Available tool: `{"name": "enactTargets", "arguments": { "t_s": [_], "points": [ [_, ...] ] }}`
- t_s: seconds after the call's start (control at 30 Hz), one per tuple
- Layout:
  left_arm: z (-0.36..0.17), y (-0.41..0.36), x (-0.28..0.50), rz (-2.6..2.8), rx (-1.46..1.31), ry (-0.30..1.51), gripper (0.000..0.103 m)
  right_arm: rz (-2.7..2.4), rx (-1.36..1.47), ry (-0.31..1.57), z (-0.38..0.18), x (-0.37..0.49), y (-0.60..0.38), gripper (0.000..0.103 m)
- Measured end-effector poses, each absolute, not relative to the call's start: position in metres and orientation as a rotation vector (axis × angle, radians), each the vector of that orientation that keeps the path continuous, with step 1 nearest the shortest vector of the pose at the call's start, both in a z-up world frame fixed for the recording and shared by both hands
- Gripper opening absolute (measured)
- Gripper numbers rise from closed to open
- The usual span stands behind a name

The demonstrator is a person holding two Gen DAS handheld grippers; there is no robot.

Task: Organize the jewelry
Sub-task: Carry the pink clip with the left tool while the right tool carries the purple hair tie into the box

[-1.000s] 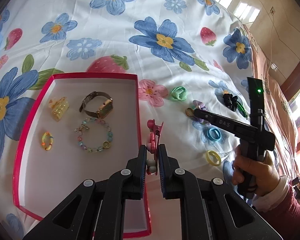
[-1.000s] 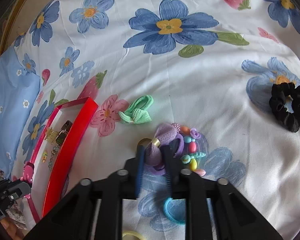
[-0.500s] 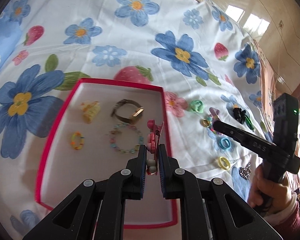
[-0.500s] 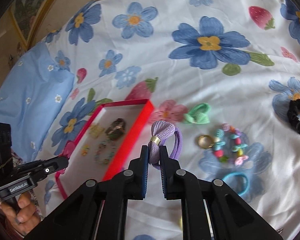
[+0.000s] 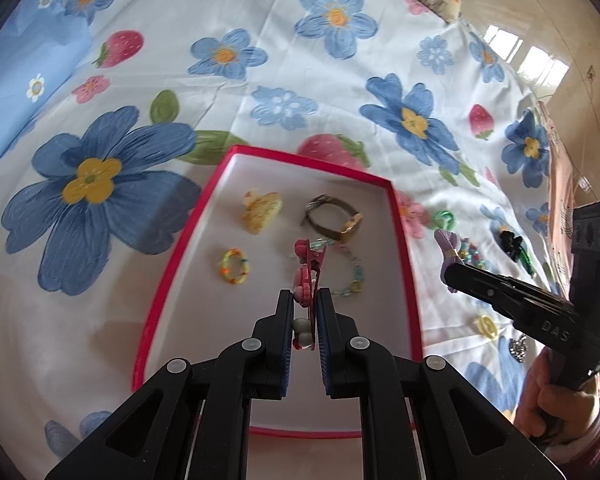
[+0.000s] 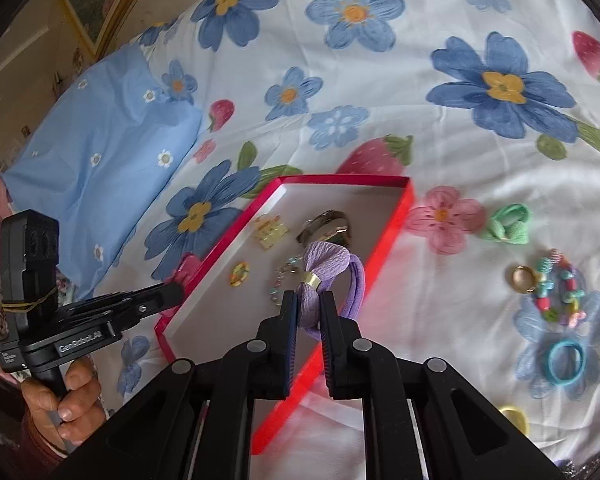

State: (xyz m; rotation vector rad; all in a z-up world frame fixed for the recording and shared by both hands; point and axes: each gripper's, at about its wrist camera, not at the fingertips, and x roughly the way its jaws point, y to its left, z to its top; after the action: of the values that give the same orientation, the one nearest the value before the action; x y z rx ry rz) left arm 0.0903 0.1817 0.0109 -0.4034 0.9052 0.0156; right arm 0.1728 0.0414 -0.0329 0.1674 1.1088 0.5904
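Note:
A red box with a white floor (image 5: 260,364) (image 6: 396,220) lies on the flowered sheet. It holds a yellow claw clip (image 5: 260,210), a watch (image 5: 336,220), a bead bracelet (image 5: 354,276) and a small bead ring (image 5: 234,266). My left gripper (image 5: 305,304) is shut on a pink hair clip (image 5: 308,268) and holds it above the box. My right gripper (image 6: 309,304) is shut on a purple hair tie (image 6: 332,268), above the box's near right edge; it also shows in the left wrist view (image 5: 452,276).
Right of the box lie a green bow tie (image 6: 508,224), a gold ring (image 6: 524,278), a colourful bead bracelet (image 6: 560,292), a blue hair tie (image 6: 566,362), a yellow one (image 5: 486,326) and a black scrunchie (image 5: 510,242). A blue pillow (image 6: 100,148) is at the left.
My right gripper closed on the purple hair tie, lifted it off the sheet and carried it left toward the box. My left gripper rose and shifted over the box with the pink clip.

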Motion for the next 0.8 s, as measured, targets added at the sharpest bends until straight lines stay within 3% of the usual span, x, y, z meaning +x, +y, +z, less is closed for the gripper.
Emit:
{"name": "enactTargets", "arguments": {
  "t_s": [0.8],
  "points": [
    [-0.048, 0.194, 0.152, 0.105, -0.353, 1.040, 0.011, 0.669, -0.012, 1.265, -0.092, 0.195, 0.112, 0.016]
  ]
}}
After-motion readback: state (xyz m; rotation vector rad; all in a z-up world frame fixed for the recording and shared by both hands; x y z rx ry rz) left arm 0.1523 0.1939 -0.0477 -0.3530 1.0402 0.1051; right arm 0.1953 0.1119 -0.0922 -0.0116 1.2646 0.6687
